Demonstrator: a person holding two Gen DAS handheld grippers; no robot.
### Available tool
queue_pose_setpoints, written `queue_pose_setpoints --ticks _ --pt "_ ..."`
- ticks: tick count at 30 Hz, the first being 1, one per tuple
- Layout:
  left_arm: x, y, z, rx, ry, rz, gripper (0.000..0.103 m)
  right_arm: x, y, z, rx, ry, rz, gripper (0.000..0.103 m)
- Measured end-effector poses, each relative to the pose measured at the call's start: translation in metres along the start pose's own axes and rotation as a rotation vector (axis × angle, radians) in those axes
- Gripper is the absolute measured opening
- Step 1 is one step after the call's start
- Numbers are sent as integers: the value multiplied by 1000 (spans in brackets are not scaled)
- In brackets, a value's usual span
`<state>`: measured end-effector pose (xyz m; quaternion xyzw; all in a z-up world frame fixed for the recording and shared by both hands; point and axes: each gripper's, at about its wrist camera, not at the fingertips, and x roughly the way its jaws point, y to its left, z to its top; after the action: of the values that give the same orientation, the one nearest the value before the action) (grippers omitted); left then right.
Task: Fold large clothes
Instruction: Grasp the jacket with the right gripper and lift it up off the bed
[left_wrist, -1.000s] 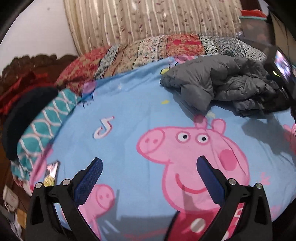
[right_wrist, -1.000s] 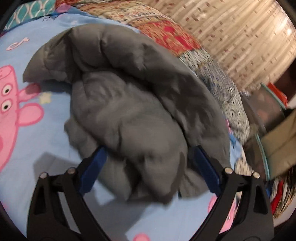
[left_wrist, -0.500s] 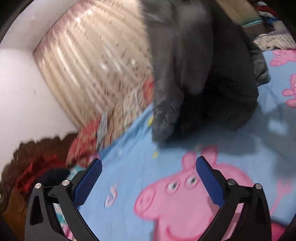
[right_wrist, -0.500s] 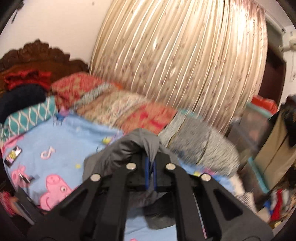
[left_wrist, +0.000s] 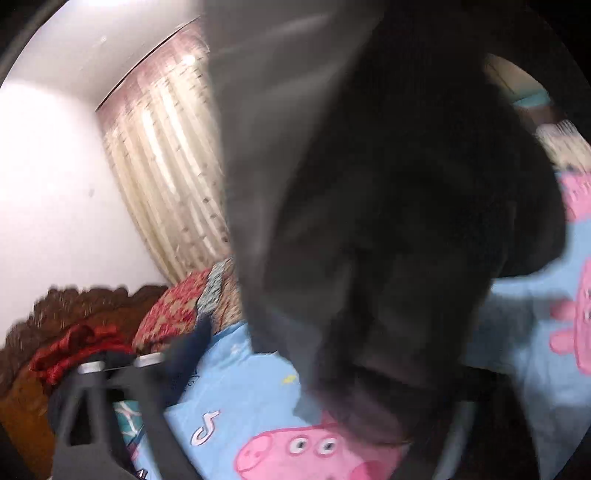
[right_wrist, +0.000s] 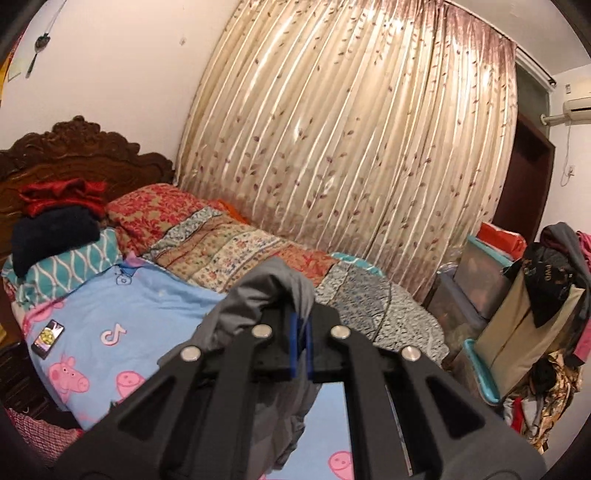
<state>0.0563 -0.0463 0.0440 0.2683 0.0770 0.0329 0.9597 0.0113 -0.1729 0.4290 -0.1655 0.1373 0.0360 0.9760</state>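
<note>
Jacket (right_wrist: 275, 286) hangs above the bed (right_wrist: 155, 295), pinched in the right gripper (right_wrist: 301, 349) to open out, while the left gripper (left_wrist: 310, 373), jaws just closing, takes its lower cloth.

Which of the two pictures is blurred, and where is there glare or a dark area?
Left wrist view: strongly blurred, the grey jacket fills the middle as a dark smear, the wall at left is overexposed. Right wrist view: sharp, with shiny glare stripes on the curtain and fisheye bending at the edges.
</note>
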Motion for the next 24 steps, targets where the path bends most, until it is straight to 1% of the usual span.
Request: queue_pose_setpoints --ticks 1,2,3,4,5,7,8,9,12,15,17,19,21,22,23,24 --pt "1 23 7 -46 6 -4 41 -7 -4 1 4 -13 -9 3" --pt "3 50 16 -98 6 -11 31 -16 -10 3 14 -33 -11 3" --pt "3 69 24 -127 4 -10 18 -25 -15 5 28 -54 -11 3" --pt "5 92 34 -163 -1 -5 15 -32 -20 7 38 -71 -14 3" --pt "5 124 49 -209 -14 -3 13 -43 -26 10 47 -100 -19 3" --pt "0 168 70 -276 -48 4 11 -60 -36 15 62 -145 -19 3" --pt "-8 196 85 -314 -88 17 11 -71 -43 18 73 -168 -17 3" --pt "-15 213 95 -334 -118 29 11 -84 -50 22 86 -197 -14 3" --pt "-44 263 126 -381 -208 70 11 -111 -68 27 118 -239 -9 3" --pt "-57 297 153 -408 -246 58 11 -120 -89 29 162 -232 3 3" --pt "-54 312 172 -404 -245 44 11 -115 -99 23 194 -209 17 3" --pt "-45 313 185 -385 -213 30 11 -101 -106 10 220 -170 35 3" --pt "-22 306 184 -364 -156 -2 11 -67 -110 -12 248 -98 54 3" --pt "-18 297 191 -347 -121 -16 11 -48 -111 -24 261 -59 65 3" --pt "-3 283 191 -320 -73 -33 11 -23 -110 -41 278 -7 78 3" --pt "16 268 181 -301 -34 -46 11 7 -109 -62 294 57 90 3"
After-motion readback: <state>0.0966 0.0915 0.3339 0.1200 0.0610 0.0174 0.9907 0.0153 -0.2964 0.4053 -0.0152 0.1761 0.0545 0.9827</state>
